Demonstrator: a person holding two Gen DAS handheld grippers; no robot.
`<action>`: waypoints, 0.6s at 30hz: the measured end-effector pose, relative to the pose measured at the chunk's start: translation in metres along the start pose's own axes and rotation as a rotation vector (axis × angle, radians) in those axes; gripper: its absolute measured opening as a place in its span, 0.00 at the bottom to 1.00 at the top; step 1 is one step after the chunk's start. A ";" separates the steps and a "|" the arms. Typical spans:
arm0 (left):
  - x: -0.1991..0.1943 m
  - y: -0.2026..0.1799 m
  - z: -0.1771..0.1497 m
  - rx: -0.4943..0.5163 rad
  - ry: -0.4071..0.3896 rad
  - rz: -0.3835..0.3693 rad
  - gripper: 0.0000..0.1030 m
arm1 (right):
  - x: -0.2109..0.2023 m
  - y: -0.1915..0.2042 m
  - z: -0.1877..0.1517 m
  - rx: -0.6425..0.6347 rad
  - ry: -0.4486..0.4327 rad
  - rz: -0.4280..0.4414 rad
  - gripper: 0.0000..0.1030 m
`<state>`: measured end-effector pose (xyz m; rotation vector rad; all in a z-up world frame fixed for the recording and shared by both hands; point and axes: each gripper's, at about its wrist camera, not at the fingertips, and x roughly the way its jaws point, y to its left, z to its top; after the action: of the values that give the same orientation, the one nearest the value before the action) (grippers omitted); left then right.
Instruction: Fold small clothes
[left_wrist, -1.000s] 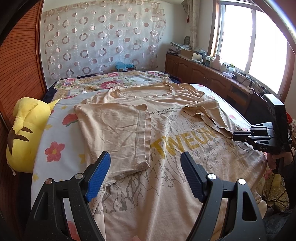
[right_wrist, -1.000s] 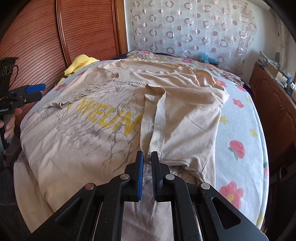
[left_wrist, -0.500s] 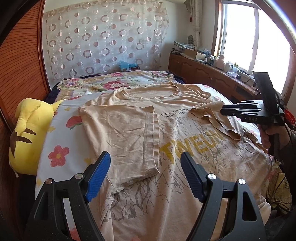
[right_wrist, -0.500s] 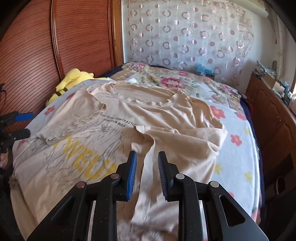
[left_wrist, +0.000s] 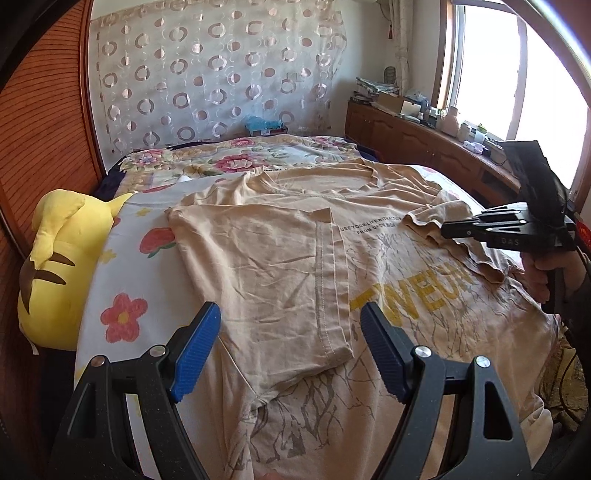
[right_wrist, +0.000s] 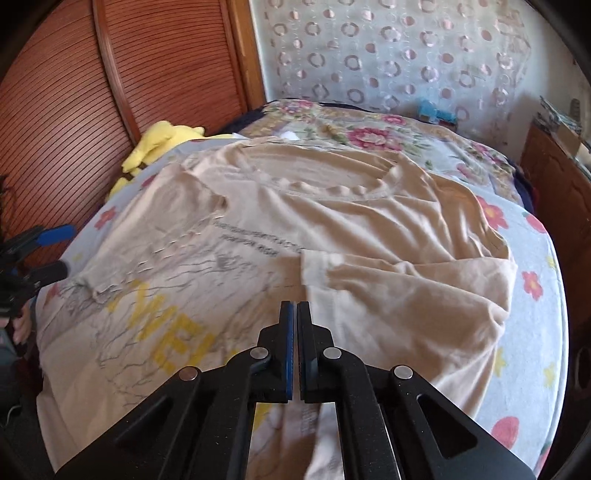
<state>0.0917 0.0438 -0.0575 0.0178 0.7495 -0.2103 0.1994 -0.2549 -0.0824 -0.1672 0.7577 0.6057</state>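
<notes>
Beige shirt (left_wrist: 369, 266) lies flat across the bed (left_wrist: 122, 280), both sleeves turned inward, likely to square it for folding. Left gripper (left_wrist: 291, 347) hovers wide over the near sleeve, empty. Right gripper (right_wrist: 295, 314) is pinched together with nothing visibly between. Farther off, a yellow plush (left_wrist: 55, 273) sits beside the shirt, clear of it.

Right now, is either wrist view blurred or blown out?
Left wrist view: sharp, but the window is blown out to white. Right wrist view: motion-smeared, the T-shirt print is unreadable, only the right gripper stays crisp; both show fisheye bending.
</notes>
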 end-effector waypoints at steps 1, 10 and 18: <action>0.005 0.003 0.002 -0.002 0.009 0.005 0.77 | -0.002 0.003 -0.001 -0.015 -0.006 -0.002 0.02; 0.042 0.047 0.032 -0.008 0.055 0.085 0.77 | -0.028 -0.019 -0.006 -0.033 -0.056 -0.096 0.23; 0.084 0.092 0.050 -0.078 0.122 0.119 0.77 | -0.026 -0.095 -0.012 0.101 -0.041 -0.214 0.45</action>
<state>0.2031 0.1139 -0.0835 0.0009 0.8747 -0.0663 0.2319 -0.3492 -0.0801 -0.1406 0.7181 0.3659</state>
